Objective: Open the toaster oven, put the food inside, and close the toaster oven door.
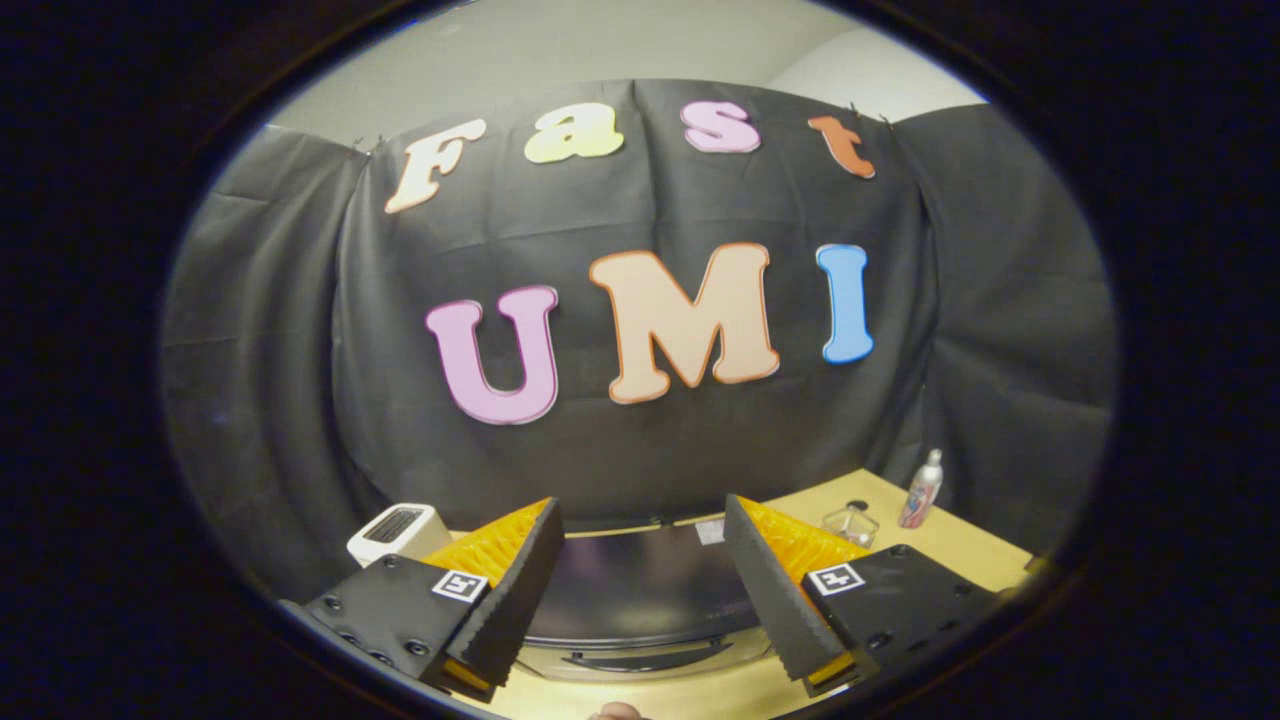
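Between the fingers of the tongs point(640, 610), low on the wooden counter point(960, 545), sits the oven point(640, 600), seen from above and in front: a dark, glossy top with a lighter front edge just below it, where a curved bar that looks like the door handle point(630, 660) runs from side to side. The tongs are spread wide and hold nothing; both fingers hang apart, one to each side of the oven, with no contact I can make out. The oven's long axis lies across the gap between the fingers, and its front appears to face back toward the tongs, though the door itself is too foreshortened to say for certain whether it is fully closed. Judging by its metal shell, the oven should be heavy and stiff enough to stay put, so the door is the part that will move; the handle is the place to take hold, and it looks smooth, so a grip at its middle would be least likely to slip. Beyond the right finger stand a small clear glass dish point(850, 522) and a spray bottle point(922, 490), well apart from the oven. Beyond the left finger is a white appliance point(397, 532). The food I cannot identify here.
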`<state>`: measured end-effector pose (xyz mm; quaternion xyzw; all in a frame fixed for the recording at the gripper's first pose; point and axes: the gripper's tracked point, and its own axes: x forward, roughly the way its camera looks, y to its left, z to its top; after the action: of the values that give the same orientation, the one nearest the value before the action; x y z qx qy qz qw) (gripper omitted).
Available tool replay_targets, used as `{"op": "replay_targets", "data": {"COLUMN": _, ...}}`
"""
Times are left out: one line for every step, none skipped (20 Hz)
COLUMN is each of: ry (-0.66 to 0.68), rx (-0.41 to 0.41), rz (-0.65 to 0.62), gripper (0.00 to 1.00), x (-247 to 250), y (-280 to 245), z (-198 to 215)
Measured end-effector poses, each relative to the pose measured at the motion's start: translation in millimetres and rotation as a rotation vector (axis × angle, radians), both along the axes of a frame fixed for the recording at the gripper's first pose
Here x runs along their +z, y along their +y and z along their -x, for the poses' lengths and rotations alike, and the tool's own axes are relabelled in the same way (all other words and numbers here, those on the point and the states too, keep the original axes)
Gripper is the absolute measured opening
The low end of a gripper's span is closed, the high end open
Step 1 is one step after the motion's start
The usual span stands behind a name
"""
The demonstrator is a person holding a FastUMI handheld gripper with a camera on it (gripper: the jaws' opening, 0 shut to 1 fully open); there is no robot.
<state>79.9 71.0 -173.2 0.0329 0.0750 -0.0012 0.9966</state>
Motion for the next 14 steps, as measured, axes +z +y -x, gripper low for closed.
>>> {"op": "replay_targets", "data": {"ry": 0.023, "rx": -0.004, "rz": -0.004, "gripper": 1.0, "x": -15.7, "y": 0.4, "z": -1.3}}
{"op": "replay_targets", "data": {"ry": 0.04, "rx": -0.005, "rz": -0.009, "gripper": 1.0, "x": -29.7, "y": 1.8, "z": -3.2}}
{"op": "replay_targets", "data": {"ry": 0.06, "rx": -0.007, "rz": -0.009, "gripper": 1.0, "x": -43.2, "y": 3.3, "z": -5.9}}
{"op": "replay_targets", "data": {"ry": 0.082, "rx": -0.011, "rz": -0.005, "gripper": 1.0, "x": -56.5, "y": 3.8, "z": -8.8}}
{"op": "replay_targets", "data": {"ry": 0.11, "rx": -0.01, "rz": 0.001, "gripper": 1.0, "x": -72.9, "y": 4.5, "z": -10.6}}
{"op": "replay_targets", "data": {"ry": 0.141, "rx": -0.006, "rz": 0.009, "gripper": 1.0, "x": -87.2, "y": 5.6, "z": -12.2}}
{"op": "replay_targets", "data": {"ry": 0.164, "rx": 0.001, "rz": 0.018, "gripper": 1.0, "x": -97.9, "y": 6.7, "z": -13.9}}
{"op": "replay_targets", "data": {"ry": 0.179, "rx": 0.003, "rz": 0.026, "gripper": 1.0, "x": -107.0, "y": 5.7, "z": -14.5}}
{"op": "replay_targets", "data": {"ry": 0.191, "rx": 0.005, "rz": 0.023, "gripper": 1.0, "x": -113.5, "y": 4.9, "z": -14.9}}
{"op": "replay_targets", "data": {"ry": 0.205, "rx": 0.006, "rz": 0.016, "gripper": 1.0, "x": -120.9, "y": 4.7, "z": -13.7}}
{"op": "replay_targets", "data": {"ry": 0.217, "rx": 0.006, "rz": 0.016, "gripper": 1.0, "x": -126.0, "y": 3.7, "z": -12.6}}
{"op": "replay_targets", "data": {"ry": 0.227, "rx": 0.0, "rz": 0.021, "gripper": 1.0, "x": -131.7, "y": 1.0, "z": -12.4}}
{"op": "replay_targets", "data": {"ry": 0.235, "rx": 0.0, "rz": 0.023, "gripper": 1.0, "x": -135.2, "y": 0.0, "z": -11.2}}
{"op": "replay_targets", "data": {"ry": 0.243, "rx": 0.002, "rz": 0.02, "gripper": 1.0, "x": -140.2, "y": 0.8, "z": -9.6}}
